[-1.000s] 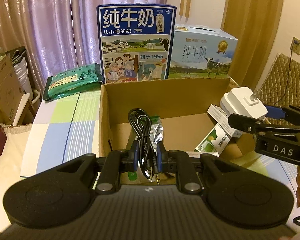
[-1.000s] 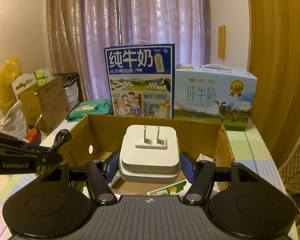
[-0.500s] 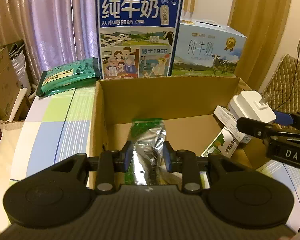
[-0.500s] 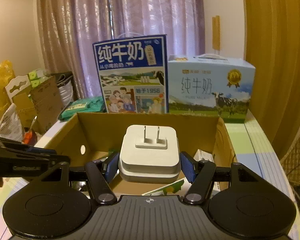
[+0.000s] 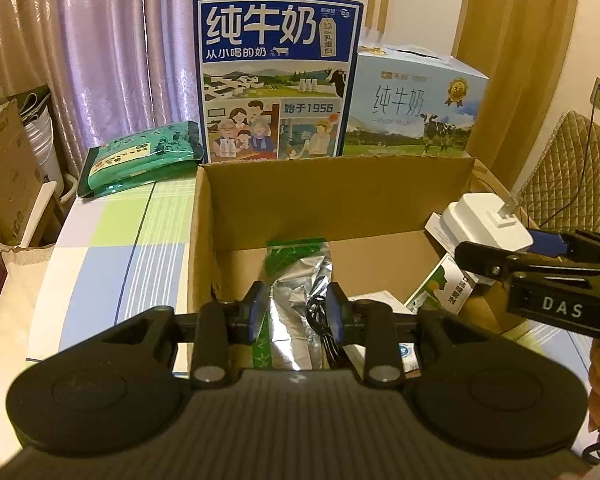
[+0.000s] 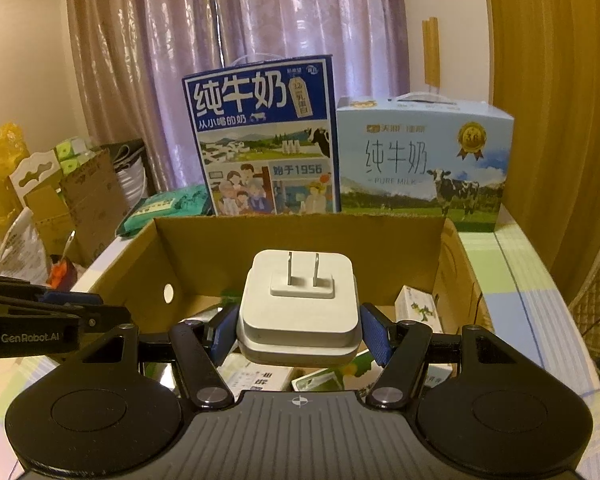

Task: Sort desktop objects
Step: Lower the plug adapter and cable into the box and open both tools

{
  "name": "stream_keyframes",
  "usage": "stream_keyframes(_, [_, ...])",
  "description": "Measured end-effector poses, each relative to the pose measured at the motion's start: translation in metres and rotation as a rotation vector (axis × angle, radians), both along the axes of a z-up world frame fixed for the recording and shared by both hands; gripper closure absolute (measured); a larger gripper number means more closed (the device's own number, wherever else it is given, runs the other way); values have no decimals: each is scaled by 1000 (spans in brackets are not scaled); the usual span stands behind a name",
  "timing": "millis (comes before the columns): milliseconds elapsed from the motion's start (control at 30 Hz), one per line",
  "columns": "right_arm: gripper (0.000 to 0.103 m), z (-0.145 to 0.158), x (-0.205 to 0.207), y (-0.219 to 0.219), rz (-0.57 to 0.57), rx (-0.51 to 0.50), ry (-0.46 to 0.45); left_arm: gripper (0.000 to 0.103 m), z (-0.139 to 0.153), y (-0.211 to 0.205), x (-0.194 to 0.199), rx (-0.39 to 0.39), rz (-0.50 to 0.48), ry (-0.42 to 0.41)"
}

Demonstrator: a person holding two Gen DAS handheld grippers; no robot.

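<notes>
Risk: white square two-prong charger (image 6: 298, 308), pinched in your right hand-held gripper (image 6: 299, 336) over brown cardboard box (image 5: 332, 184), could drop onto cartons. Left hand-held gripper (image 5: 296, 316) open, empty; black cable (image 5: 320, 320) below in box.

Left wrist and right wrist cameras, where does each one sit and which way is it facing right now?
Left wrist: sits behind the left gripper, open, looking forward into the cardboard box at a black cable lying on a silver pouch; the right gripper shows at right.
Right wrist: sits behind the right gripper, shut on a white charger above the box; the left gripper shows at left.
Shared: box, charger, both milk cartons, purple curtain.
</notes>
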State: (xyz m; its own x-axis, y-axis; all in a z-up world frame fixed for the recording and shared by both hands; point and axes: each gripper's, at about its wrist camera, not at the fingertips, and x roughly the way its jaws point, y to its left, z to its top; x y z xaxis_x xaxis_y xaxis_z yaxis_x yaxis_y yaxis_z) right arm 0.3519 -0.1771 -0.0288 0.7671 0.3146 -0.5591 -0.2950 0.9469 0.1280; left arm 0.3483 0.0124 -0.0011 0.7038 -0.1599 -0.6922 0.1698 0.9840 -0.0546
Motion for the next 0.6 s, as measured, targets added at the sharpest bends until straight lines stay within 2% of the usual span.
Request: stream_keyframes(600, [35,-2,3,-17,-54,57,11,74,-3,-5,-3,13,-15,5])
